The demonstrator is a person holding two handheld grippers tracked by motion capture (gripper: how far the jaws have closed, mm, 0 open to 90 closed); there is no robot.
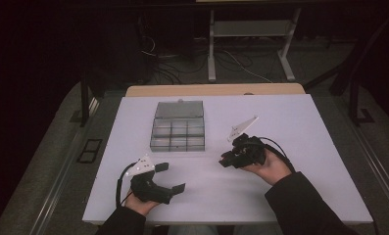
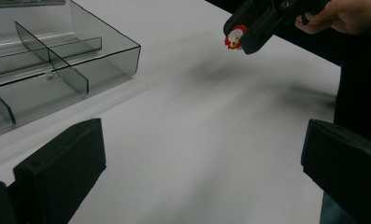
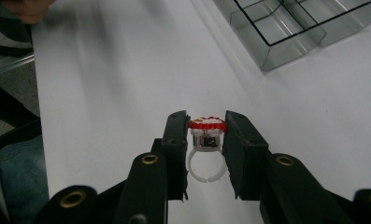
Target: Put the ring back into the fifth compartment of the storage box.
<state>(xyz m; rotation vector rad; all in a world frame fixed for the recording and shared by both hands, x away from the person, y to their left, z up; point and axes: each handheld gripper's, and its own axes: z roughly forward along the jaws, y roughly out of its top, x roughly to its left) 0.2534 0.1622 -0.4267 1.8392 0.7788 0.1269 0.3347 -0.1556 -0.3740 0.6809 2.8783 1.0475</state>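
A small white plastic ring [image 3: 206, 149] with a red-and-white round top sits between the two black jaws of my right gripper [image 3: 206, 128], which is shut on it. From the left gripper view the same ring [image 2: 234, 37] pokes out of the right gripper's tip, held above the white table. In the high view my right gripper [image 1: 229, 157] hovers right of centre. My left gripper [image 1: 171, 177] stands open near the table's front left, jaws wide apart with nothing between them. A clear smoky compartment box [image 1: 178, 132], lid open, lies at mid-table.
The white table board [image 1: 300, 127] lies on a wooden top. The box's divided compartments [image 2: 43, 74] look bare. Cables and white desk legs [image 1: 211, 49] stand on the floor beyond the far edge. A blue trouser leg [image 3: 19, 172] shows below the table edge.
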